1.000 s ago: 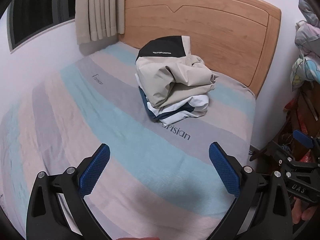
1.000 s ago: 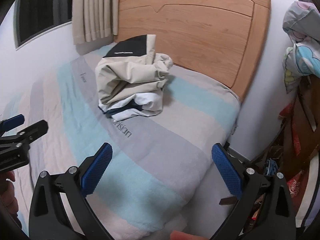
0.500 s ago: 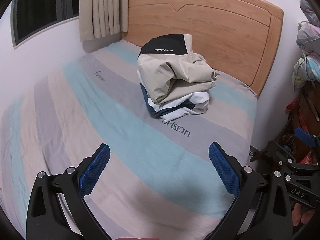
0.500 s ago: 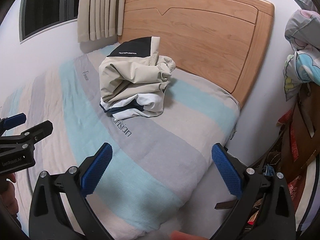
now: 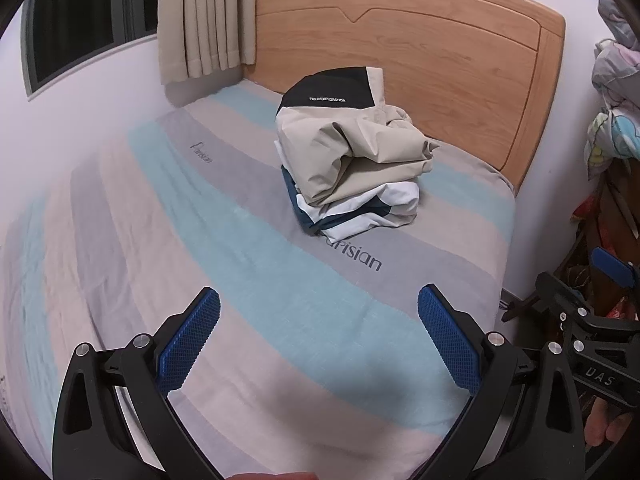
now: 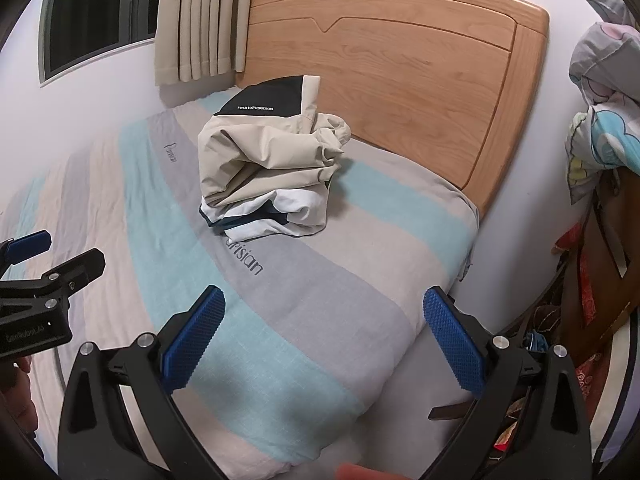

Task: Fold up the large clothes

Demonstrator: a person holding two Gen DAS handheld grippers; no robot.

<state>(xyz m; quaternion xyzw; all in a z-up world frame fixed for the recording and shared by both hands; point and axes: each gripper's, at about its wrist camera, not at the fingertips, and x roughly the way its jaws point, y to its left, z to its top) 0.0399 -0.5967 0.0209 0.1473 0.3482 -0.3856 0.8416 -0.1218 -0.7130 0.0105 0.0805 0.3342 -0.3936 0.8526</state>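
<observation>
Around us, a bed (image 5: 120,208) with a striped sheet in grey, teal and pale pink fills both views, its wooden headboard (image 5: 440,68) against the far wall. Beige curtains (image 5: 204,20) hang at the far left corner beside a dark window (image 5: 88,20). To the right of the bed we see hanging printed fabric (image 6: 600,120) and a cluttered area of brown and red things we cannot make out. Nothing lies on the sheet between our fingers and the clothes.

We count one pile of folded clothes (image 5: 352,160), sitting near the headboard on the right half of the bed: a beige jacket (image 6: 264,156) with a black panel reading "FIELD EXPLORATION" on top, and white and dark blue garments beneath it; how many garments lie under the jacket we cannot tell. The word "Parisian" is printed twice on the sheet, one print partly covered by the pile's near edge.

We hold two grippers. The left gripper (image 5: 318,344) hovers above the near part of the bed, its blue-padded fingers (image 5: 188,344) spread wide with nothing between them, well apart from the pile. The right gripper (image 6: 320,342) hangs over the bed's right near corner, fingers likewise wide apart and holding nothing. Each gripper appears at the edge of the other's view, side by side.
</observation>
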